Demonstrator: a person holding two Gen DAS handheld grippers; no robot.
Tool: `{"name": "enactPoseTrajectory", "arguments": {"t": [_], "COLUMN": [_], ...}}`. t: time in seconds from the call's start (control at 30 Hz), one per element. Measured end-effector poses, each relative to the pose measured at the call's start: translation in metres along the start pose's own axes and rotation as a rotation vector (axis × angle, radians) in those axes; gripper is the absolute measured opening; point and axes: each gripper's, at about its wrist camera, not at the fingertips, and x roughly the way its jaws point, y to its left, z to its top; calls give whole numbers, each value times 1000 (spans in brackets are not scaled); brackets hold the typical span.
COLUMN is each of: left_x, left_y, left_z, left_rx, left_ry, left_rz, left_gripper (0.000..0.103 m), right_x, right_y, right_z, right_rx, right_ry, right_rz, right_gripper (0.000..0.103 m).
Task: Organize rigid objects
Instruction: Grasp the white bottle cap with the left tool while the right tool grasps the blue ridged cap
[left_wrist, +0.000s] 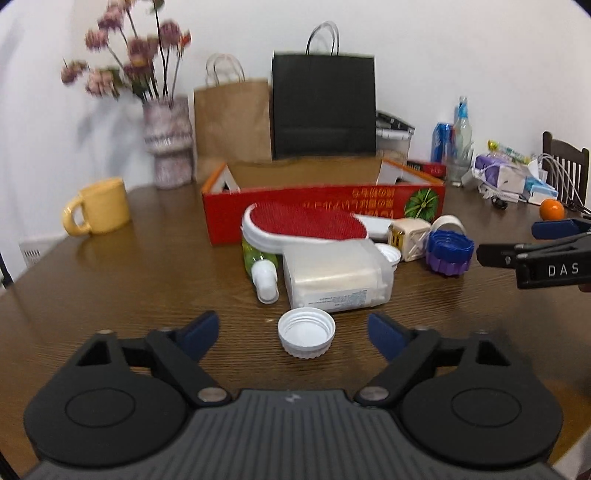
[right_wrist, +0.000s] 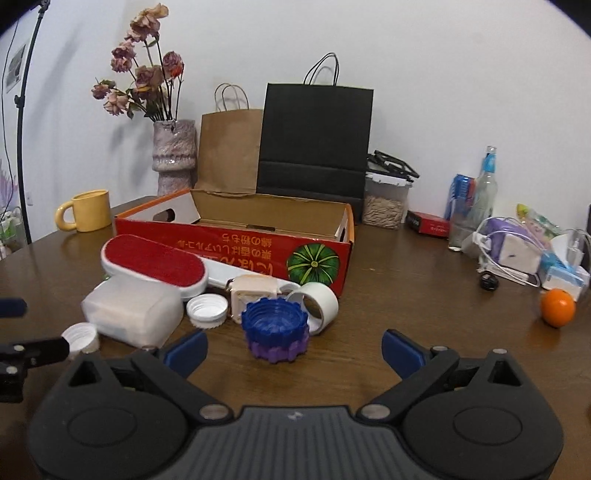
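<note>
Here, ribbed round white cap (left_wrist: 306, 333) on wood-grain tbl (left_wrist: 110, 288).

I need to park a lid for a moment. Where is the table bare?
Bare table lies between the red box and the orange, and around the mug. The pile before the box and the far right corner are crowded.

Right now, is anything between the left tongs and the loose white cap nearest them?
Nothing visible. The white cap sits on bare table just ahead of the open left tongs, roughly centred between the fingers. The translucent box and green bottle lie beyond it.
</note>
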Motion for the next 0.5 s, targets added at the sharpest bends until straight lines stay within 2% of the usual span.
{"name": "enactPoseTrajectory", "arguments": {"t": [0.13, 0.17, 0.23, 0.27, 0.3, 0.37, 0.5], "left_x": [22, 26, 34, 37, 38, 38, 35], "left_y": [1, 1, 3, 4, 4, 4, 4], "left_z": [4, 4, 4, 4, 4, 4, 3], "left_rx": [1, 1, -11, -17, -18, -14, -14], "left_ry": [62, 78, 105, 114, 117, 112, 100], "left_rz": [-2, -2, -13, -21, -24, -24, -16], "left_gripper": [70, 67, 58, 44, 41, 41, 40], "right_x": [25, 32, 45, 52, 59, 65, 64], "right_y": [2, 4, 7, 7, 7, 6, 5], "right_z": [7, 9, 11, 12, 13, 12, 12], "right_rx": [-15, -23, -26, -20, -15, -1, 27], "right_ry": [20, 31, 49, 65, 89, 114, 104], "right_rz": [30, 29, 31, 33, 36, 39, 44], "right_gripper": [90, 86, 74, 64, 53, 51, 49]}}
